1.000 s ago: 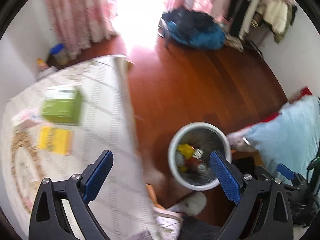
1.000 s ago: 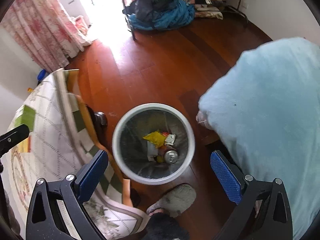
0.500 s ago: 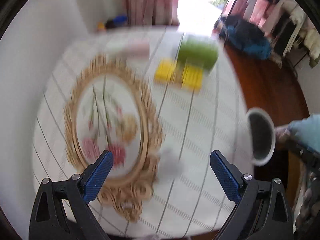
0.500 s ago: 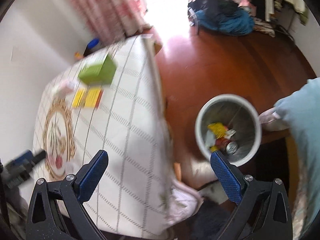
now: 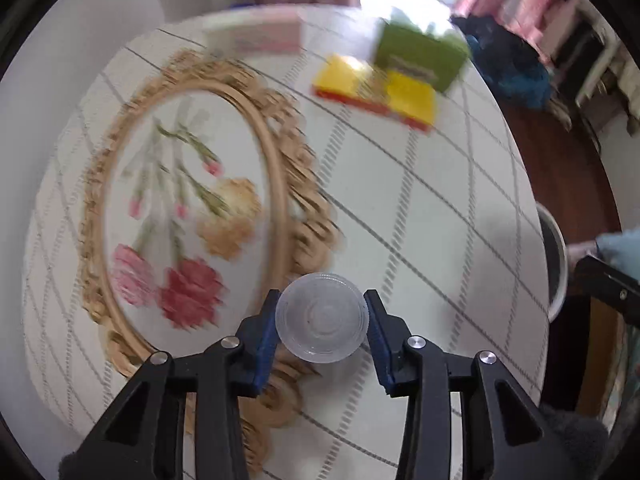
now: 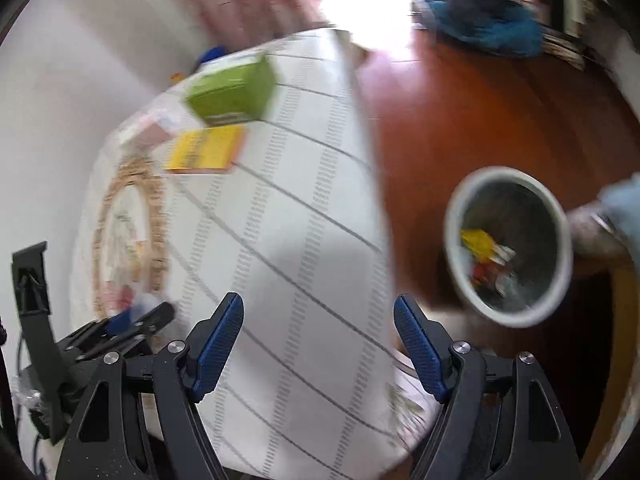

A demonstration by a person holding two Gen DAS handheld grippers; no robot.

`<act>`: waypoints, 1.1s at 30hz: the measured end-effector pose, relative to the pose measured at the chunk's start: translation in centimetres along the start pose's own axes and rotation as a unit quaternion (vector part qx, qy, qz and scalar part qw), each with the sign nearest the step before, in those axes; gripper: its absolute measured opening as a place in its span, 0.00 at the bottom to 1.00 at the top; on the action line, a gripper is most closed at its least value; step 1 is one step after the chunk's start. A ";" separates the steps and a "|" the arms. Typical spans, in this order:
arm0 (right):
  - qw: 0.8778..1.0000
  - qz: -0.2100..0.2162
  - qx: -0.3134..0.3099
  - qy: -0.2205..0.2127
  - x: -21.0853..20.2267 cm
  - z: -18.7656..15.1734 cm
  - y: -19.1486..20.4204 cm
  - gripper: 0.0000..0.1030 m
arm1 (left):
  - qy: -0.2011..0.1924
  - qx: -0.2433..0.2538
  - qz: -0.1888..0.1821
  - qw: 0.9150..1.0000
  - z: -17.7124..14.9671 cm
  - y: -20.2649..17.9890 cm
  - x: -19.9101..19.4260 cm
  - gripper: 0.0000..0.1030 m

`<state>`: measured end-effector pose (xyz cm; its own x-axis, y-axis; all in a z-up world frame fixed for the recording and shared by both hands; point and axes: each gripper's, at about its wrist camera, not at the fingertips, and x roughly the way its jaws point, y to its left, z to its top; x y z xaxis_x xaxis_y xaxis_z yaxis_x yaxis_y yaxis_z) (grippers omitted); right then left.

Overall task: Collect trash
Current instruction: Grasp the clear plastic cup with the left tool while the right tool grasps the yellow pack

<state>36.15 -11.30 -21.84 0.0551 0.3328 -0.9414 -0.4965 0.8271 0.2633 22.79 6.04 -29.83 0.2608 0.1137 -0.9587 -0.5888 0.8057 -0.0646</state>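
Note:
In the left wrist view my left gripper (image 5: 322,326) is shut on a small clear plastic cup (image 5: 322,328), its round base facing the camera, just above the tablecloth (image 5: 420,208). The white trash bin (image 5: 554,256) stands on the floor past the table's right edge. In the right wrist view my right gripper (image 6: 318,344) is open and empty above the table's near edge. The bin (image 6: 508,252) sits to its right and holds yellow and red wrappers and a can. The left gripper (image 6: 132,320) shows at the lower left.
A green box (image 5: 420,56), a yellow packet (image 5: 376,92) and a pink-and-white box (image 5: 256,34) lie at the table's far side. A blue bundle (image 6: 480,20) lies on the wooden floor. A pale blue sleeve (image 6: 624,200) is beside the bin.
My left gripper swung from the bin to the table and closed on the clear cup. My right gripper moved from over the bin to above the table's edge and stayed open.

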 end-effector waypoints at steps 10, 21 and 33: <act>0.954 -0.058 -0.283 0.078 9.7 10.8 14.1 0.78 | -0.052 -0.123 0.086 0.987 5.9 8.7 1.1 0.36; 0.937 -0.072 -0.323 0.113 15.1 15.4 16.7 0.82 | -0.043 -0.136 0.079 0.987 6.1 10.7 1.8 0.36; 0.983 -0.083 -0.122 0.113 8.9 8.0 9.7 0.65 | -0.027 -0.103 0.068 0.992 1.4 9.7 -0.4 0.36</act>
<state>38.75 3.34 -25.96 -0.0260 0.0707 -0.9972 -0.6917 0.7189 0.0690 18.02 14.58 -29.64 0.2066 0.2484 -0.9464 -0.7636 0.6457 0.0028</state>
